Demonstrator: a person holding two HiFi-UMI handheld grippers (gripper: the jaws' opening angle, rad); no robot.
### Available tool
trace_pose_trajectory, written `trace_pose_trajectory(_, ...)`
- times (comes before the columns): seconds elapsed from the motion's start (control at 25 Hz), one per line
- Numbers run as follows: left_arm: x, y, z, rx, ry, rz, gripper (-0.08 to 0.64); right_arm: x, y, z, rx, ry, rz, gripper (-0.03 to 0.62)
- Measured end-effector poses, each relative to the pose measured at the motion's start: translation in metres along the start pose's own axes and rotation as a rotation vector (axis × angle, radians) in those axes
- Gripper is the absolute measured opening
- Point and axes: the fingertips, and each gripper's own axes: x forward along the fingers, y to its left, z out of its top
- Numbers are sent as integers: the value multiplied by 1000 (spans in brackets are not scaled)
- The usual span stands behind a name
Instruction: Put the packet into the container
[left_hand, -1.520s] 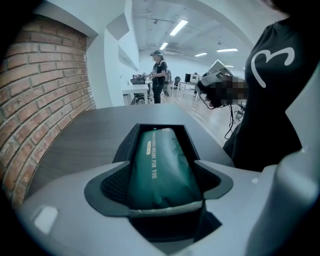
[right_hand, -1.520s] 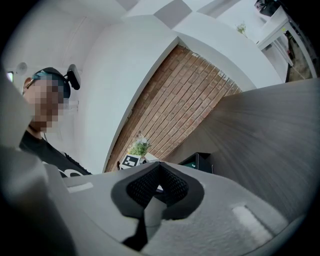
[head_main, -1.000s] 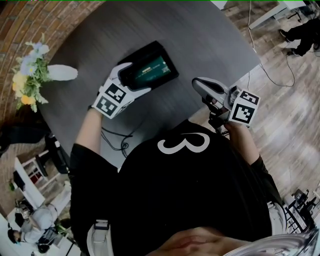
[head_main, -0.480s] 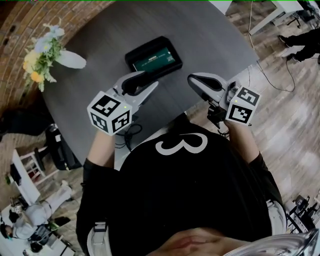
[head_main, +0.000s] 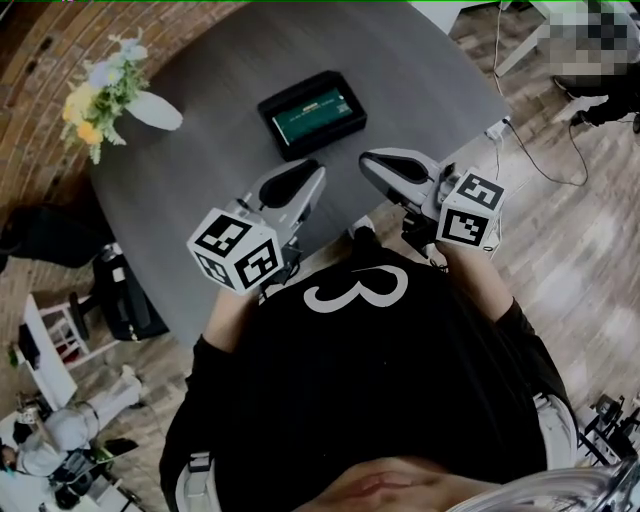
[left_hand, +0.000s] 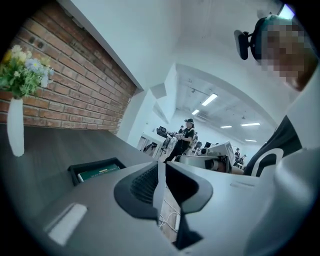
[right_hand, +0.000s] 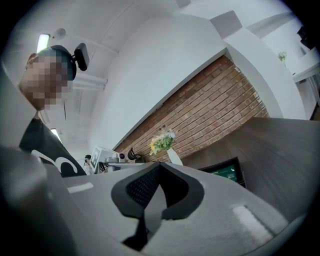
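— Logging position: green packet lies flat inside the black container, 12 o'clock from both grippers.
— Fingers?
— Left gripper closing, only a thin slit showing, nothing in it. Right gripper pressed together, empty.
— Risk?
— Judged low. A careless swing toward 12 o'clock could shove the container; toward 10 o'clock, tip the flower vase.
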Motion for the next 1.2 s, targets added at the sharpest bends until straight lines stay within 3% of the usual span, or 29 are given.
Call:
trace_pose_trajectory(0.16, -9, -4, -4, -16, -23, 13, 14, -1, 6, -8, 0, 4, -7, 2)
trace_pose_trajectory(0.36, -17, -7, -11, -28, -28, 20, 14, -2, 11, -14, -13, 8, -17, 2)
trace_pose_trajectory(0.92, -17, -15, -20, 65, -19, 37, 14, -10, 15, -24, -12, 6, -32, 1)
trace_pose_trajectory(1.2, -17, -14, -20, 48, -24, 32, 14, -9, 12, -24, -9, 8, -32, 1)
